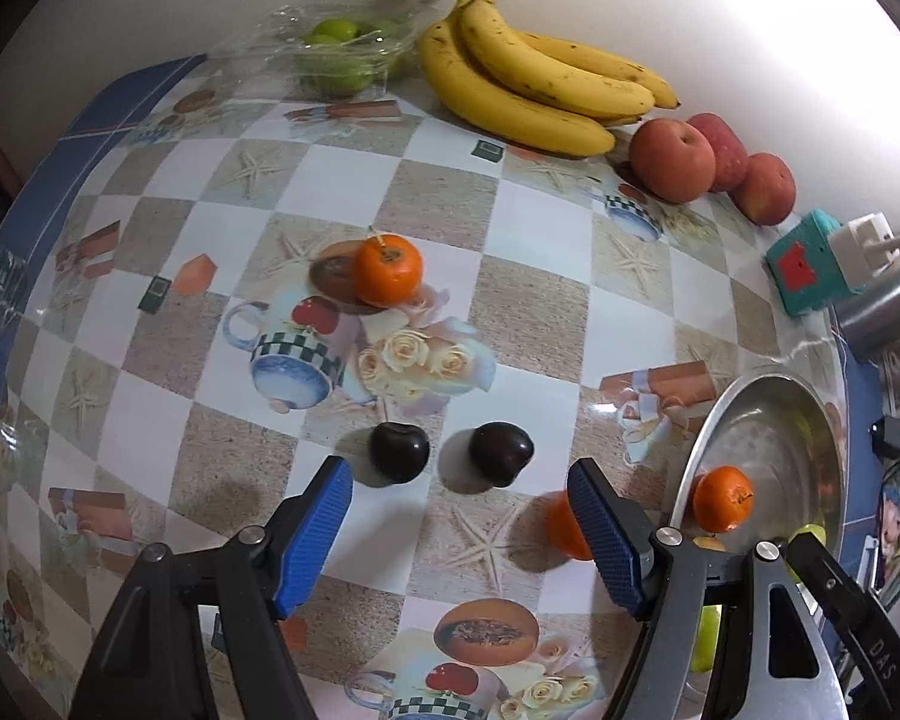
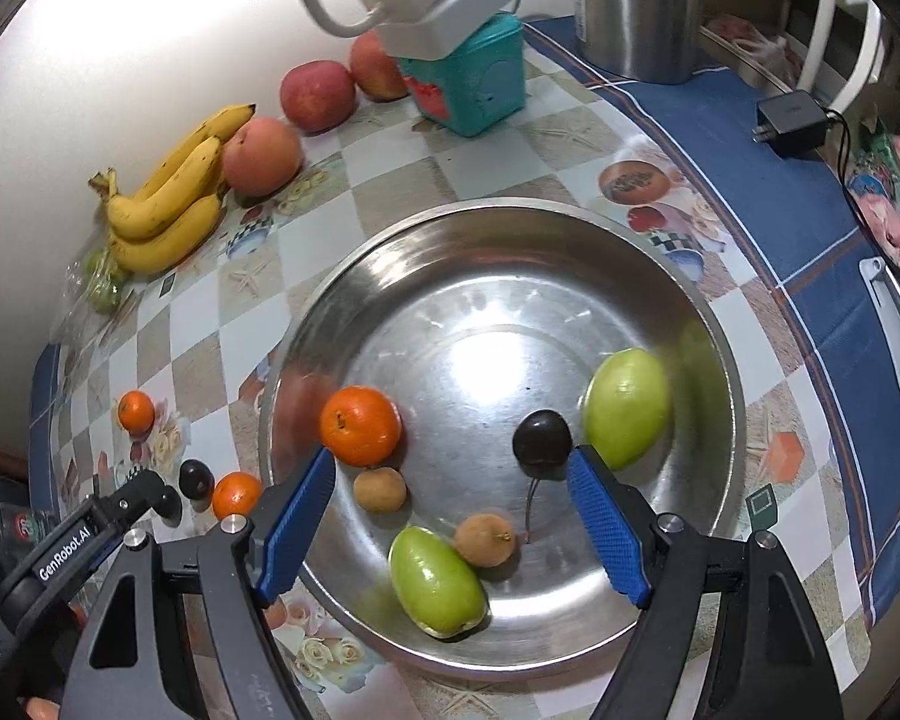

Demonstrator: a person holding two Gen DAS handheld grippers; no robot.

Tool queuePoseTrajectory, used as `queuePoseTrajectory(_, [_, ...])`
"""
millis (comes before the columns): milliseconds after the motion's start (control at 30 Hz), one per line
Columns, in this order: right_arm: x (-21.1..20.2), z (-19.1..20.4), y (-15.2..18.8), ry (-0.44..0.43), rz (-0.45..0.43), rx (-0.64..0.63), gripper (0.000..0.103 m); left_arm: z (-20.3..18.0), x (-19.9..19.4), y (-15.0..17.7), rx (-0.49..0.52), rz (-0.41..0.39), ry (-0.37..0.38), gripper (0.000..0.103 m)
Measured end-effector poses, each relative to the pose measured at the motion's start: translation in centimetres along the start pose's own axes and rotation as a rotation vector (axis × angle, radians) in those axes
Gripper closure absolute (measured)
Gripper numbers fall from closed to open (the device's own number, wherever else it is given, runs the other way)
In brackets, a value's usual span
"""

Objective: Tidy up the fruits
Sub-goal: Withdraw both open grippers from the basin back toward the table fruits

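My left gripper (image 1: pixel 459 531) hangs steeply over the tabletop (image 1: pixel 534 312) with its jaws spread wide and nothing between the pads; just ahead of the tips lie two dark plums (image 1: pixel 399 453), side by side and apart from each other, the left one nearer my left pad, the other (image 1: pixel 501 453) nearer the middle of the gap; a small orange (image 1: pixel 561 525) sits half hidden behind my right pad, touching nothing I can make out; farther on stands another orange (image 1: pixel 387 269), stem up, well apart from the rest. My right gripper (image 2: pixel 450 516) hovers over the steel bowl (image 2: pixel 720 360), jaws equally wide and empty; inside lie two green fruits (image 2: pixel 435 582), two small brown ones (image 2: pixel 485 540), an orange (image 2: pixel 360 425) and a dark plum (image 2: pixel 541 438). I judge the plums the left hand's to take, being nearer it; round, they offer no long axis. Beyond, bananas (image 1: pixel 528 78) and apples (image 1: pixel 672 159) line the wall. Legible writing: "GenRobot.AI" on the left gripper's body in the right view; "DAS" on the right gripper's in the left.
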State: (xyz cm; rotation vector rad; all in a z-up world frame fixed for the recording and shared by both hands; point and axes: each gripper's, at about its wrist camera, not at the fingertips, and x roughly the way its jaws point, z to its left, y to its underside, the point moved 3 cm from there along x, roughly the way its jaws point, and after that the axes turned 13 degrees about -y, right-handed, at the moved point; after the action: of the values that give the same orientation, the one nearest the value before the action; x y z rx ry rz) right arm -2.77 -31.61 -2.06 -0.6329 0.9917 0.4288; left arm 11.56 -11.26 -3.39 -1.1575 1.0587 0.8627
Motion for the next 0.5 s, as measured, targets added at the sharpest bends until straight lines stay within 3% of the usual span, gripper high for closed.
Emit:
queuePoseTrajectory(200, [0.05,0.58,0.12,0.001,0.004,-0.018,0.023,0.05,-0.07,0.03,0.002,-0.001,-0.005,0.025])
queuePoseTrajectory(367, [0.24,0.51,0.16,0.007,0.009,-0.018,0.022,-0.08,0.0,0.04,0.011,-0.012,-0.036,0.013])
queuePoseTrajectory(433, [0.41,0.47,0.21,0.009,0.014,-0.017,0.015,0.01,0.11,0.01,0.01,-0.016,-0.056,0.0])
queuePoseTrajectory(500, [0.53,0.4,0.28,0.017,0.013,-0.015,0.006,0.19,0.23,-0.03,0.008,-0.02,-0.067,0.0])
